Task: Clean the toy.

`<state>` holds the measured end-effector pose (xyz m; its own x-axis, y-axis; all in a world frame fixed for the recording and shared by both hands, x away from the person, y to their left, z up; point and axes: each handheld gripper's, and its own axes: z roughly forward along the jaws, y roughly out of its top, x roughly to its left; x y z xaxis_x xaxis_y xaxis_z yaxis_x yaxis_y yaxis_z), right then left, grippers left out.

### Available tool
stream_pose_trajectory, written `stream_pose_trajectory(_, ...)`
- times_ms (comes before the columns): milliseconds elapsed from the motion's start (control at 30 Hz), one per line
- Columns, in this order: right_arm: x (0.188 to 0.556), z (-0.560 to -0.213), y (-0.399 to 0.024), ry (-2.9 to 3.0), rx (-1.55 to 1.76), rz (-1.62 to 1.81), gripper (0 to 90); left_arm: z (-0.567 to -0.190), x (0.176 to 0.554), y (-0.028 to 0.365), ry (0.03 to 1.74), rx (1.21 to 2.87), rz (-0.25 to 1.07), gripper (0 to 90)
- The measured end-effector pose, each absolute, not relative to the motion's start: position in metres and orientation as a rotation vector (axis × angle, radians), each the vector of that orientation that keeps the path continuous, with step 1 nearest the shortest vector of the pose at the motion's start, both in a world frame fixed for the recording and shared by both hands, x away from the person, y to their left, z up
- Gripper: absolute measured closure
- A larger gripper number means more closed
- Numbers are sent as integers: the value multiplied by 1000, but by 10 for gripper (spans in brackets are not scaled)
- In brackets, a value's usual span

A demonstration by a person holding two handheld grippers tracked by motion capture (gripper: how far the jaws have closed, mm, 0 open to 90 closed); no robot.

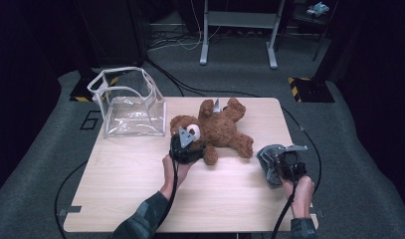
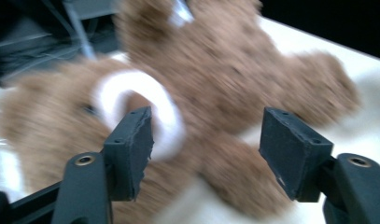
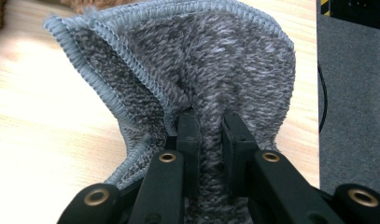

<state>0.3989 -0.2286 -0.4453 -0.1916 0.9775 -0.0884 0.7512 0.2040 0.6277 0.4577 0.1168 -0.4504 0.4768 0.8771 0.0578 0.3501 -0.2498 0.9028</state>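
Brown teddy bear (image 2: 234,84) before wide-open left gripper (image 2: 206,149); right gripper (image 3: 211,135) clamps grey cloth (image 3: 234,60).

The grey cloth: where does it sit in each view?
High view: grey cloth at lower right, pinched by the right gripper.
Right gripper view: grey cloth centre, a fold clamped between the jaws.
Left gripper view: I can't find it there.
Shared landmark: brown teddy bear, a sliver at top left.

teddy bear (image 1: 217,130) brown, white muzzle; cloth (image 3: 215,79) mottled grey, blue-edged
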Motion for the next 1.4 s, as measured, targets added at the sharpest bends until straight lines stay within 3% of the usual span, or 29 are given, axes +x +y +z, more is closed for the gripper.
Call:
stream_pose_trajectory(167, 400, -441, -226, 2013, 1577, 634, 794, -462, 488, 121, 1163, 1846, 781, 267)
stream_pose_trajectory(267, 400, -438, -225, 2011, 1576, 632, 794, -467, 492, 116, 1150, 1875, 830, 277)
stream_pose_trajectory(467, 400, -437, -225, 2010, 1587, 635, 794, -474, 496, 116, 1134, 1903, 835, 473)
stream_pose_trajectory(500, 400, -437, -225, 2010, 1586, 634, 794, -476, 497, 118, 1105, 1904, 824, 603)
stream_pose_trajectory(600, 400, -436, -225, 2008, 1583, 640, 794, -477, 494, 121, 1065, 1907, 799, 637)
stream_pose_trajectory(933, 404, -419, -211, 2007, 1519, 687, 795, -475, 480, 138, 974, 1885, 647, 680)
stream_pose_trajectory(1400, 430, -387, -138, 2094, 1325, 737, 795, -471, 469, 157, 830, 1927, 424, 684)
